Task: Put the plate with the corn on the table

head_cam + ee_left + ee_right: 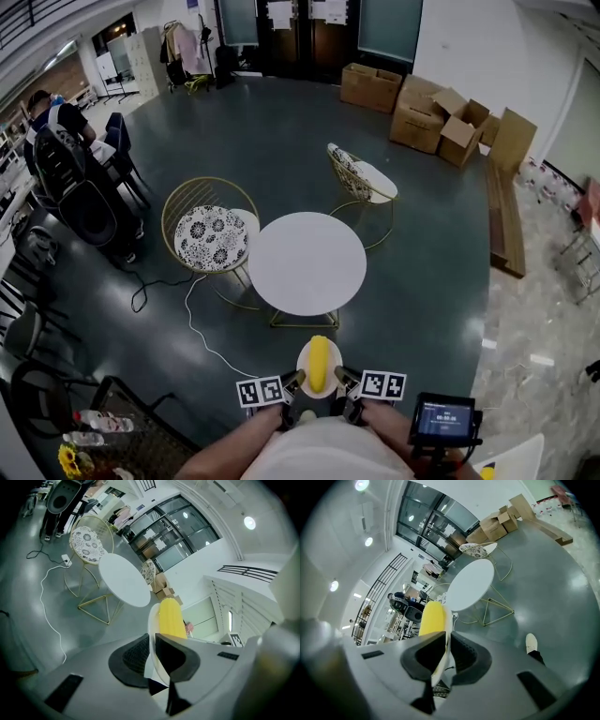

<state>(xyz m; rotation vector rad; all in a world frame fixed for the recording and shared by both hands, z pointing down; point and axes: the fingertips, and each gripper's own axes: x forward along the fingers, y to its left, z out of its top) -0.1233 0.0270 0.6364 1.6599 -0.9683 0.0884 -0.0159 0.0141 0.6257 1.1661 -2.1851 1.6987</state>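
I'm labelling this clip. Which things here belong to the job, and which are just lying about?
Job: plate, corn, table, left gripper and right gripper, jaws clamped on the plate's rim.
Lying about: left chair, right chair, boxes, cable.

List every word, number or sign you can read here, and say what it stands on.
Nothing reads clearly.
Small screen: digits, too small to read.
Sheets on the far doors: too blurred to read.
Marker cubes: square patterns only, no text.
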